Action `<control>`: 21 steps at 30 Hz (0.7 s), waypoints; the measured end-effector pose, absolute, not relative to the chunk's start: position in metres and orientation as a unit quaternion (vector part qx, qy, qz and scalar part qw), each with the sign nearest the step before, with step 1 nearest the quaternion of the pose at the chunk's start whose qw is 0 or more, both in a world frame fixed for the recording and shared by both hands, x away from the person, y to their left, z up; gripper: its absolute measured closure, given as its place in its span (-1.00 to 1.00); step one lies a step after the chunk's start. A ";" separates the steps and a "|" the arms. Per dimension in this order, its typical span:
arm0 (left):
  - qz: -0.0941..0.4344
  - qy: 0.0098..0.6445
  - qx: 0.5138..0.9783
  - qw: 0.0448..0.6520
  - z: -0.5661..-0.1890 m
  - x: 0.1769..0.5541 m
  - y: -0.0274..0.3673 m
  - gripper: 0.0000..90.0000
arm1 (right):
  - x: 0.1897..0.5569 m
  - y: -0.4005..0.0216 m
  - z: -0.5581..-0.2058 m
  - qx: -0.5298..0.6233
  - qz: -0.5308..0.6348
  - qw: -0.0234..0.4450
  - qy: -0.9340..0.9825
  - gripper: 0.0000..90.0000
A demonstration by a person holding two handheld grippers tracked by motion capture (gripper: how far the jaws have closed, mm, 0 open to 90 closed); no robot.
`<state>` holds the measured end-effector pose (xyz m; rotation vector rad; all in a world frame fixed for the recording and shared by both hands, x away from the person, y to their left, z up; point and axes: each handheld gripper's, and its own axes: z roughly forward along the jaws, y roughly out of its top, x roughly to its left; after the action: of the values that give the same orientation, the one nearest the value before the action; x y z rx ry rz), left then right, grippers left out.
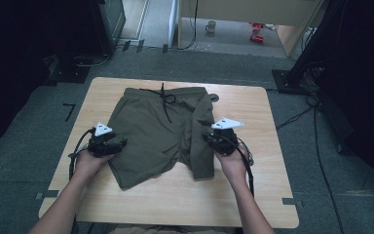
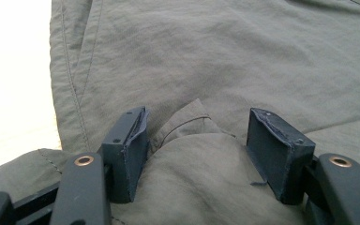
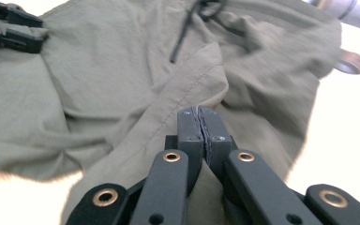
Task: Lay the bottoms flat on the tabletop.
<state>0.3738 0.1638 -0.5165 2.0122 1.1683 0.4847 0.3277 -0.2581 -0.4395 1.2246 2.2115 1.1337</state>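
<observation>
A pair of olive shorts (image 1: 151, 126) lies on the wooden table (image 1: 175, 195), waistband at the far side with a black drawstring (image 1: 165, 100). Its right leg is pulled inward and creased. My right gripper (image 1: 206, 132) is shut on that leg's hem; in the right gripper view the pads (image 3: 190, 126) meet on a thin fold of the shorts (image 3: 98, 84). My left gripper (image 1: 121, 143) rests at the left leg's outer edge. In the left gripper view its jaws (image 2: 201, 145) stand wide, and a hump of the shorts (image 2: 215, 61) bulges between them. The left gripper (image 3: 41, 33) also appears far off in the right gripper view.
A round metal grommet (image 1: 214, 97) sits in the table by the waistband's right end. Bare wood runs along the near edge and both sides. Beyond the table, cables, dark stands and a mug (image 1: 210, 25) are on the floor.
</observation>
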 end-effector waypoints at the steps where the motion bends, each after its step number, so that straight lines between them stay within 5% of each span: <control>1: 0.189 0.456 0.786 0.373 -0.517 0.374 0.164 -0.13 | 0.322 -0.264 -0.440 0.439 0.404 0.188 0.780 0.98; 21: 0.191 0.455 0.787 0.371 -0.516 0.372 0.164 -0.12 | 0.259 -0.328 -0.483 0.529 0.385 0.204 0.729 0.98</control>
<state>0.3721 0.1644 -0.5165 2.0168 1.1660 0.4894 0.2592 -0.3277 -0.4834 1.4743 2.0322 1.0731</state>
